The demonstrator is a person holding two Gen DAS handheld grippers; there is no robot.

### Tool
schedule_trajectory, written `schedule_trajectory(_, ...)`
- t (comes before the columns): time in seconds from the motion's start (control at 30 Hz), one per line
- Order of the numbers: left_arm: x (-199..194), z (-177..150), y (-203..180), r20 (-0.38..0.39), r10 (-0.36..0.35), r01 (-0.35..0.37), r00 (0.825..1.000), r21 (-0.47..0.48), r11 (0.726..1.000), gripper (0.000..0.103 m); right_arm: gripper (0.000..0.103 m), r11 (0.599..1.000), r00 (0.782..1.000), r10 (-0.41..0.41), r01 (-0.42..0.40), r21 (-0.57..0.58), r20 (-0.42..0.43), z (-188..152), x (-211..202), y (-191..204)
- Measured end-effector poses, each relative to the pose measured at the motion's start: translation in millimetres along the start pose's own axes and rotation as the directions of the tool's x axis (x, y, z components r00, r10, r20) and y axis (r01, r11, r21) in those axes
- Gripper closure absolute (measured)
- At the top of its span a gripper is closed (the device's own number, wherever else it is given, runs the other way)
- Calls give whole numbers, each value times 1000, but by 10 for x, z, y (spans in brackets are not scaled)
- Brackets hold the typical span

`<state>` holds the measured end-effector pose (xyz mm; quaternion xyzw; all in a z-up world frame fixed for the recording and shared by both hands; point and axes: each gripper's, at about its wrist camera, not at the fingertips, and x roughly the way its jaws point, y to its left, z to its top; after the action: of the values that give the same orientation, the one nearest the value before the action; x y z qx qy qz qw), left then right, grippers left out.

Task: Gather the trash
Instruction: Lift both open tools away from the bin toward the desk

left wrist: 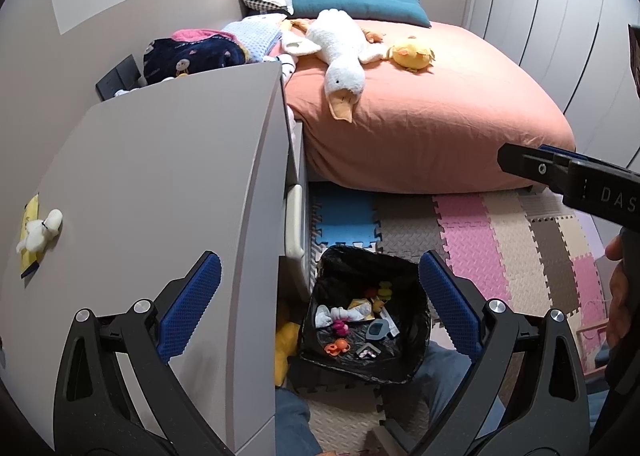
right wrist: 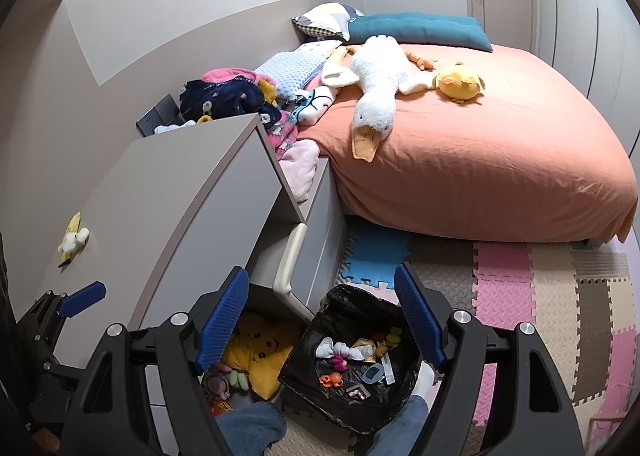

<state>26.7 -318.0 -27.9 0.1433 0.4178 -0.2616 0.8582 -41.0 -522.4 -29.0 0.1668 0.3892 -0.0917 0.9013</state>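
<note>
Both claws, the left gripper (left wrist: 320, 312) and the right gripper (right wrist: 322, 318), gape wide and hold nothing above the black-lined trash bin (right wrist: 344, 412), which sits on the floor just beside the grey dresser (left wrist: 160, 184), already holding small scraps.

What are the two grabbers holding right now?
Nothing. The left gripper and the right gripper are both open and empty above the black-lined trash bin.

You see a shiny, crinkly black plastic bin bag (left wrist: 404, 268). The bench (left wrist: 168, 160) top looks smooth and matt. The goose (left wrist: 340, 52) is soft, fuzzy cloth. The floor mat (left wrist: 472, 240) is bumpy foam.
</note>
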Motion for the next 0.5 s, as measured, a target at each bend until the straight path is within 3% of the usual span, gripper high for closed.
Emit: schedule_trajectory(0.5, -45, -112, 602, -7, 55, -55, 998, -95, 994, 7, 27, 990, 996, 88, -91, -107, -34, 56, 271, 704)
